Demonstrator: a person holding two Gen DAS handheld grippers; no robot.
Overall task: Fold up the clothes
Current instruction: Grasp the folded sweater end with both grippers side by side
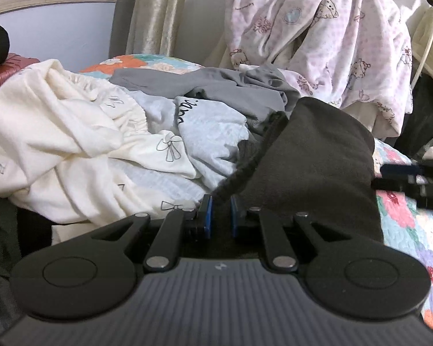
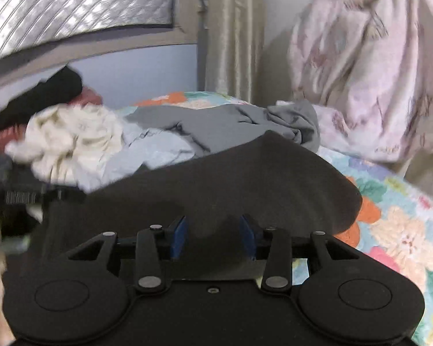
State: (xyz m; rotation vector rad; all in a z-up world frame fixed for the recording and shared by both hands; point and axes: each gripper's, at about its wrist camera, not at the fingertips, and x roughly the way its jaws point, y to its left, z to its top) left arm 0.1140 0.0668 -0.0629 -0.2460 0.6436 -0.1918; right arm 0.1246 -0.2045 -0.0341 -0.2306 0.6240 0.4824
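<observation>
Ahead, beyond the tongs: pale lilac wall (image 2: 147,69) under a quilted silver window cover (image 2: 72,3). Beside it, shiny beige curtain (image 2: 233,34) hanging straight. Underneath and to the right, floral quilted bedspread (image 2: 401,225). Sunlight high right.

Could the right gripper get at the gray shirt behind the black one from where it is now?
Probably yes, by going over. The right gripper is open, nothing pinched, but the black garment lies humped between it and the gray shirt. The left gripper is shut on that garment's edge.

Left gripper (image 1: 220,213) clamped; right gripper (image 2: 213,238) parted, seemingly gripping nothing.
</observation>
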